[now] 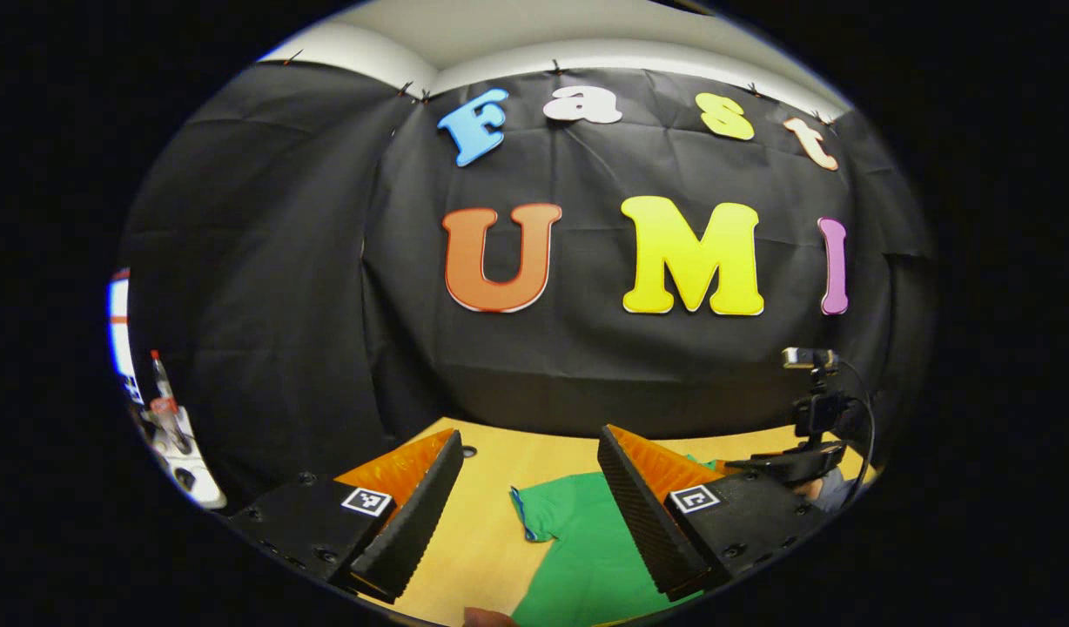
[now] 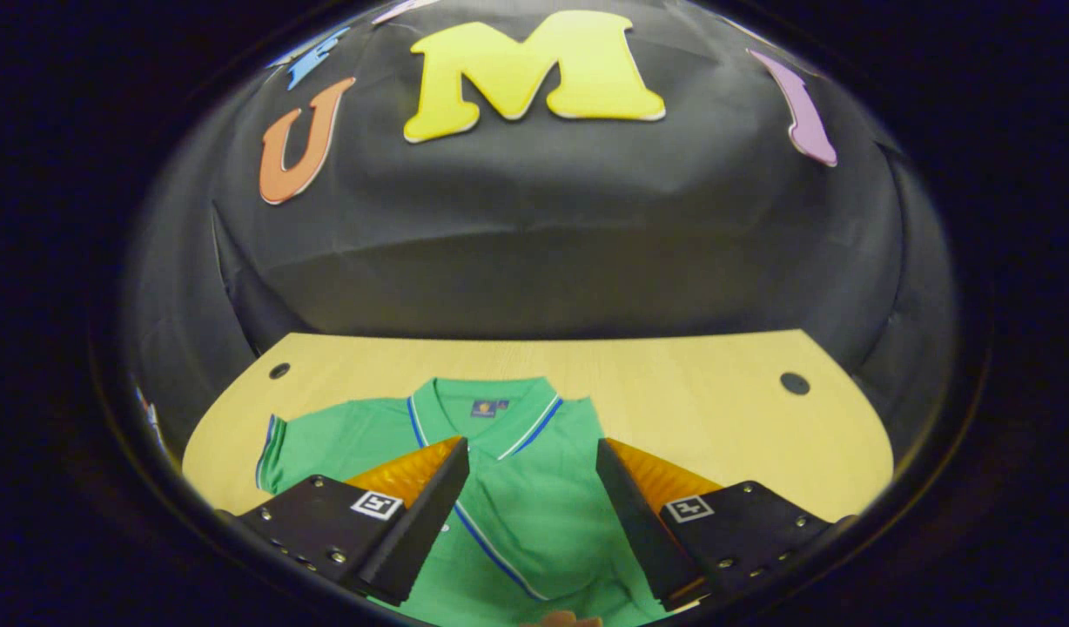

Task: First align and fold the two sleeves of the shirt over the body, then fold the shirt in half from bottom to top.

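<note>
Shirt (image 2: 517, 488) flat on table (image 2: 717, 409), collar toward the far wall.
Right gripper (image 2: 533, 514) hovers over its chest, jaws wide, holding nothing; left gripper (image 1: 530, 514) likewise wide and bare above a sleeve (image 1: 543, 514).

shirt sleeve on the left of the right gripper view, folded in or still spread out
Spread out. The sleeve lies flat on the table, reaching sideways from the shirt body, not over it.
</note>
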The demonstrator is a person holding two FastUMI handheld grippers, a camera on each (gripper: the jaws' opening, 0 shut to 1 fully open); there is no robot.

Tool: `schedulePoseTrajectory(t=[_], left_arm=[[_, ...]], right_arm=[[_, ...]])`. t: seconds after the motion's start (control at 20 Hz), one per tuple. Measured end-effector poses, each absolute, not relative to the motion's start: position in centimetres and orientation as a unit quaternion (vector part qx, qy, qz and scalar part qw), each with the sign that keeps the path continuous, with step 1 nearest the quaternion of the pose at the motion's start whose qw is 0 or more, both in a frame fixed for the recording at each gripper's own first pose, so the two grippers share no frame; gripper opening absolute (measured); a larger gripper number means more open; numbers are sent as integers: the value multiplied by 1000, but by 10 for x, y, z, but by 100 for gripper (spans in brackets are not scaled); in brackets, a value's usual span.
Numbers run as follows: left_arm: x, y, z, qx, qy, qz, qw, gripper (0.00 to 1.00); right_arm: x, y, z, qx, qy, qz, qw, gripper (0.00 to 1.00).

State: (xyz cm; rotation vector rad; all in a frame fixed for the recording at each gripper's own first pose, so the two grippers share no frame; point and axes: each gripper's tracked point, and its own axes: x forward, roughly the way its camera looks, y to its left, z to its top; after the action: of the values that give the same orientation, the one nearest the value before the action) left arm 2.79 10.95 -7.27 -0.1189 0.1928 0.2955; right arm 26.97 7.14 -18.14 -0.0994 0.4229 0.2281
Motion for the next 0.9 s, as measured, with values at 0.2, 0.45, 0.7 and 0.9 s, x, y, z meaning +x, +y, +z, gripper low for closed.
schedulePoseTrajectory(t=[0.2,0.45,0.7,0.9], left_arm=[[61,123,-114,-78,120,152,978,100],[109,130,-150,-54,128,142,980,98],[138,132,-190,-47,147,131,979,97],[152,134,-222,-38,174,130,975,98]], right_arm=[[256,30,-108,-70,142,106,982,93],[206,-22,-36,-60,82,75,992,93],[145,-50,36,-45,18,53,997,94],[100,-60,90,-39,-32,44,998,93]])
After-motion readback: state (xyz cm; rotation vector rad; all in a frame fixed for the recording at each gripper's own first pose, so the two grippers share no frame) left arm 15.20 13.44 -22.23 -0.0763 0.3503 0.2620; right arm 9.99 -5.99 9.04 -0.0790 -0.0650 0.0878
